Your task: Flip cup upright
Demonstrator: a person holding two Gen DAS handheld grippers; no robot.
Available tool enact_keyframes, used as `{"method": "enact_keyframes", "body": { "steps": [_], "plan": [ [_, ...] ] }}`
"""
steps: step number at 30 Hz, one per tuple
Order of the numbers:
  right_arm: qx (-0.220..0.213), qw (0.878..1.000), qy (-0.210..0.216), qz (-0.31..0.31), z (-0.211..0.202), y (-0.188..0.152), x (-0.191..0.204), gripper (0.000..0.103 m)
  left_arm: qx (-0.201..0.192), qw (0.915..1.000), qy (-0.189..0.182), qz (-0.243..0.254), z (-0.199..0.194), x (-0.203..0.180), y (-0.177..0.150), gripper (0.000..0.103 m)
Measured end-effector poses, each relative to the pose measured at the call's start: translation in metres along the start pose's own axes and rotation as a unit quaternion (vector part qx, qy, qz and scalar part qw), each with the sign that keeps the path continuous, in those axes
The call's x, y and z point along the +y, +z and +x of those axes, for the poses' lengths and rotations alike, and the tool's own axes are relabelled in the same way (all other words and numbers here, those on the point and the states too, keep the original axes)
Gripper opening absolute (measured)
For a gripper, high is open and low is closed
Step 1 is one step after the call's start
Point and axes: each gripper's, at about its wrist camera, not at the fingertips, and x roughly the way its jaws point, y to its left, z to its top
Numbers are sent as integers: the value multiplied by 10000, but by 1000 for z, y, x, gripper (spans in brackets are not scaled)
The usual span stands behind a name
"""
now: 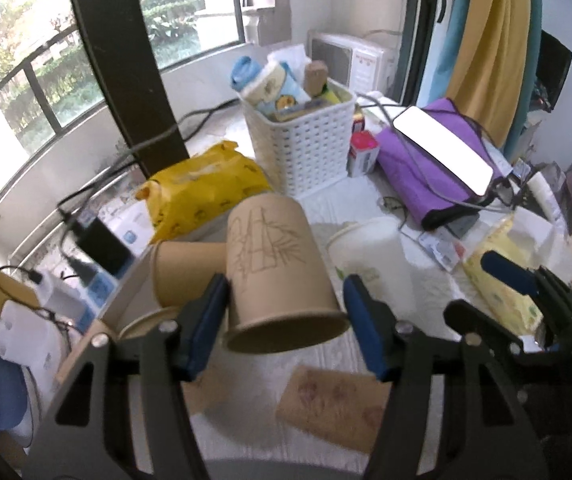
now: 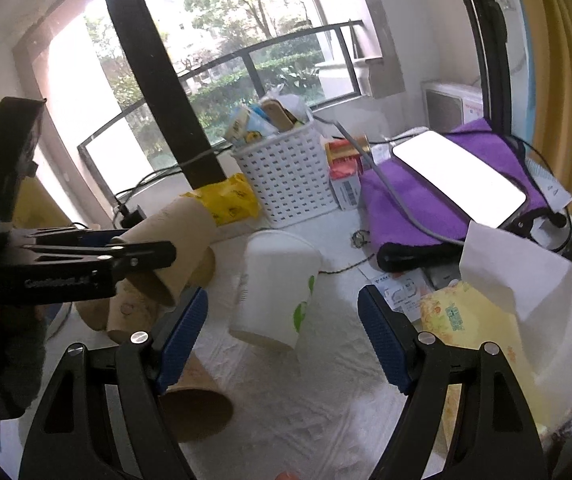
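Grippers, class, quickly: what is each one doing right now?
Left gripper: fingers around the brown paper cup, though a gap shows; grip cannot be told.
Right gripper: open, holding nothing.
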Motion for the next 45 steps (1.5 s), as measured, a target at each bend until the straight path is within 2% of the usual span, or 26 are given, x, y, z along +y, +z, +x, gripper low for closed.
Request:
{"method": "enact_keyframes", "body": {
  "steps": [11,25,34,45],
  "plan": [
    [-254,9993,76,-249,-49,-7,40,80,-389,9991,3,-140,-76,3,-40,61],
    [-387,9969,93,-684,-104,-39,99,80,-766,9964,-74,-362,-154,16,-116,61],
    [-122,9945,110,-1033,-119,-74,129,80,-715,9951,-201,-656,-171,31,-182,61],
    [531,9871,132,-1503,-113,-130,156,80,-411,9930,-566,-952,-152,47,-268,61]
  ]
}}
